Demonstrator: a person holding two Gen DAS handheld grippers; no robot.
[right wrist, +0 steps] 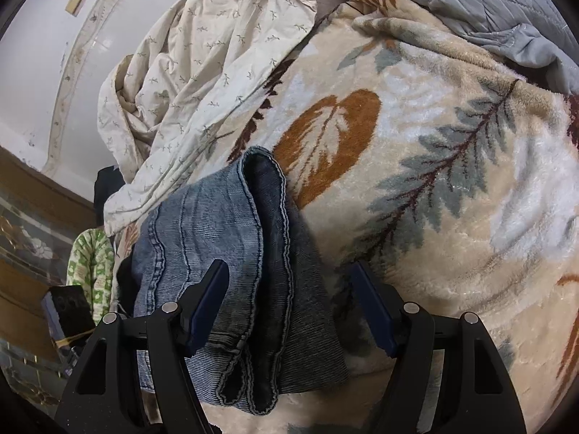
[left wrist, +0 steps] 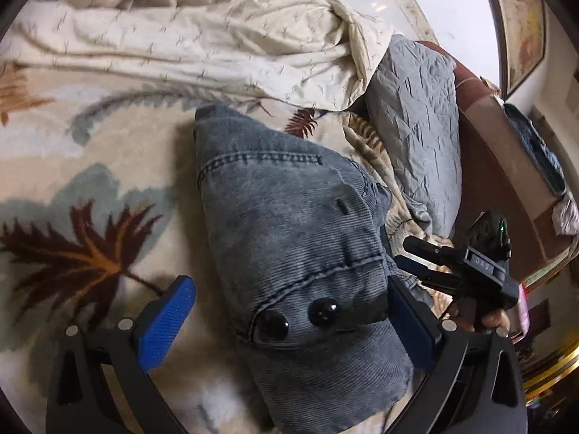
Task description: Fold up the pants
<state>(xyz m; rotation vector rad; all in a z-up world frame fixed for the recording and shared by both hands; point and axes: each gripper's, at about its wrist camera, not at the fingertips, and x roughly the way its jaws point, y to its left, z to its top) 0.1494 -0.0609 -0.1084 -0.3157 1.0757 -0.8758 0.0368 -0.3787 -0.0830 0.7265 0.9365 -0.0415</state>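
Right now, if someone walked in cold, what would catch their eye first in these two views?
The grey-blue jeans lie bunched mid-frame on a plush leaf-patterned blanket, two black buttons at the waistband between the left gripper's open blue pads. In the right view, the leg hems sit between the right gripper's open fingers. A cream sheet is crumpled behind.

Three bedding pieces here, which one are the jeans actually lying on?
The plush leaf-print blanket. The jeans rest on it; the cream sprig-print sheet and grey quilt are bunched beyond them.

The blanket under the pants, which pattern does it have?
Cream blanket with leaf pattern; right wrist view is best.
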